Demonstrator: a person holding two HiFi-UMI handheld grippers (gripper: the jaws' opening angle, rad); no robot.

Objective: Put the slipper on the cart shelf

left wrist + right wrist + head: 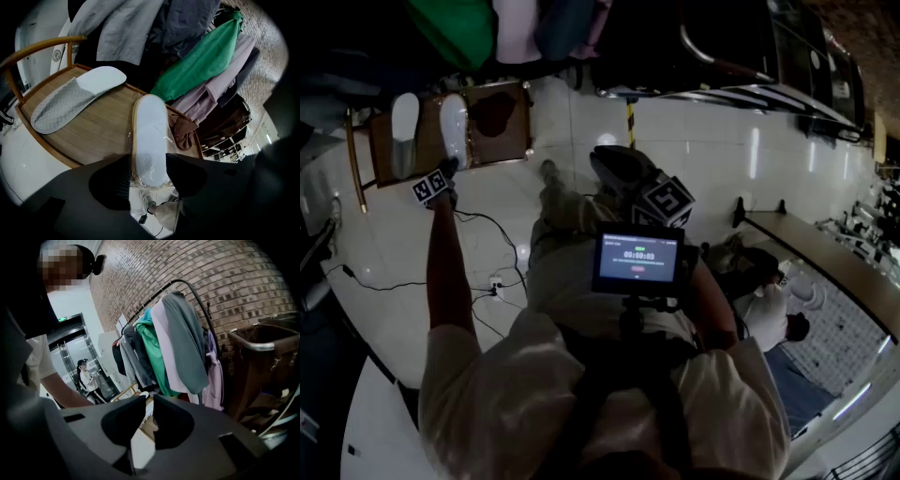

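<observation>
Left gripper (148,161): stands wide open, one jaw on each side of the wrapped slipper's heel, close against the plastic.
Wrapped slipper (150,136): white, sealed in clear plastic; lies flat on the cart shelf, toe toward the hanging clothes, heel overhanging the near edge.
Second slipper (70,101): grey quilted and white; lies on the same shelf to the left, apart from the wrapped one and angled to it.
Cart shelf (103,136): light wood, bordered on the left by a curved wooden rail (37,47).
Green garment (201,61): hangs just beyond the shelf among grey and lilac clothes.
Right gripper (149,401): closed, jaws almost touching, nothing between them; faces a clothes rack (187,284) in front of a brick wall (211,268), well apart from the shelf.
Left arm (450,272): reaches out to the shelf in the head view.
</observation>
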